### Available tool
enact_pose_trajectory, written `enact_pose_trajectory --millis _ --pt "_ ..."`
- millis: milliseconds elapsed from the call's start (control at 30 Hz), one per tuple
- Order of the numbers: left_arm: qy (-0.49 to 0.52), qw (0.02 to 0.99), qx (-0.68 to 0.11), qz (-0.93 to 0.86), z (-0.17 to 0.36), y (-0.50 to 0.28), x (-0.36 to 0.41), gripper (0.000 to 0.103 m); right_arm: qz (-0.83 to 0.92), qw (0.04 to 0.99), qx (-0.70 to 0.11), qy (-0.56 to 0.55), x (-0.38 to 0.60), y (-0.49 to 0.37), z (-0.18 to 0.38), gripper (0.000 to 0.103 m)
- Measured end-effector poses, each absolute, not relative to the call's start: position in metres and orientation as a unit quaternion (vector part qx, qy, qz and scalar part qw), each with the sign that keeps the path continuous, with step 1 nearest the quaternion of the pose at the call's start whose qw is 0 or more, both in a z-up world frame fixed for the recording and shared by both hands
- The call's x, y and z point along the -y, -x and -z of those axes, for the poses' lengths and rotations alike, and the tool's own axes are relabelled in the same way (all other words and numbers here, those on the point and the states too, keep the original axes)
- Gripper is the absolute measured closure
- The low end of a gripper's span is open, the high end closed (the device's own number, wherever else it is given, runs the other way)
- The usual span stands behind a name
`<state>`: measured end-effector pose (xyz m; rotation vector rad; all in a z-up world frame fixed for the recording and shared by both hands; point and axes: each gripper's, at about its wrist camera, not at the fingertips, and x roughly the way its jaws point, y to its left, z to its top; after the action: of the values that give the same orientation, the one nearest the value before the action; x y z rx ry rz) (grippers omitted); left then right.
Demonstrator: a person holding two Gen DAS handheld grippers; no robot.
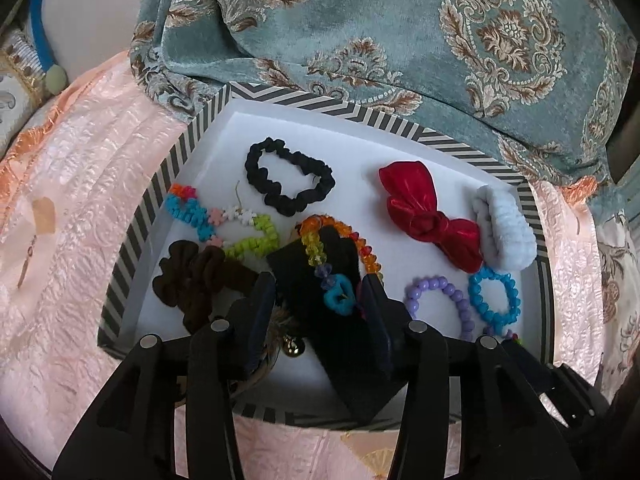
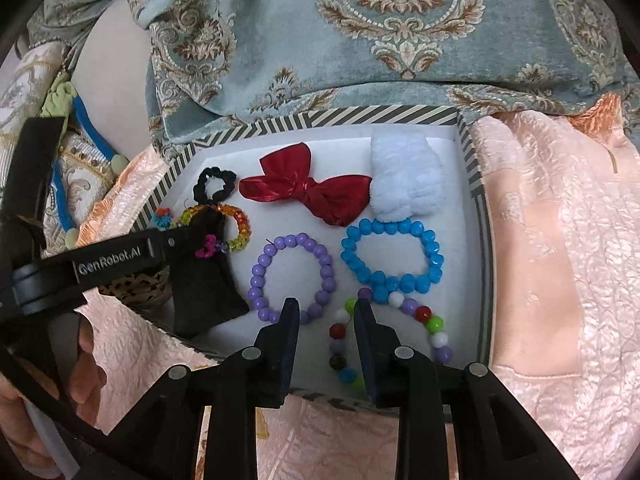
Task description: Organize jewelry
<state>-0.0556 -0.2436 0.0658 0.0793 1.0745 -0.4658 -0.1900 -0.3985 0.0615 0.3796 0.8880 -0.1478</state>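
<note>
Pink bedspread [image 2: 540, 240] under striped tray [image 2: 464, 128], left gripper [image 1: 320, 284] pinching black pouch [image 1: 340, 320], right gripper [image 2: 326, 312] fingers spread over mixed bead bracelet [image 2: 340, 344] by tray's near edge.

Both grippers are all matte black plastic, w/ chunky angled linkage arms. Left gripper [image 1: 322, 292] has round silver pins at the pivots and flat dark-blue pads [image 1: 262, 308] on the inner faces. Right gripper [image 2: 325, 316]: same build, silver pivot pins, same navy pads [image 2: 289, 332]. From the right cam, the left unit's side reads "GenRobot.AI" in white. Bare skin on the hand [image 2: 86, 364], no sleeve visible.
</note>
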Motion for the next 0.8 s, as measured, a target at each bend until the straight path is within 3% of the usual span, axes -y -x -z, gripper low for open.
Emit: enact_pose_trajectory --millis 100,367,800 --pt "-0.041 0.839 -0.498 0.216 -0.072 0.061 0.238 0.058 0.081 0.888 -0.416 -0.178 0.398 0.198 -0.068 0.064" --pt "-0.049 0.860 -0.459 0.217 -0.096 0.089 0.224 0.041 0.099 0.896 -0.398 -0.172 0.390 0.217 -0.082 0.062" --pt "-0.069 0.885 -0.411 0.209 -0.116 0.148 0.200 0.041 0.132 0.907 -0.371 -0.148 0.370 0.251 -0.106 0.059"
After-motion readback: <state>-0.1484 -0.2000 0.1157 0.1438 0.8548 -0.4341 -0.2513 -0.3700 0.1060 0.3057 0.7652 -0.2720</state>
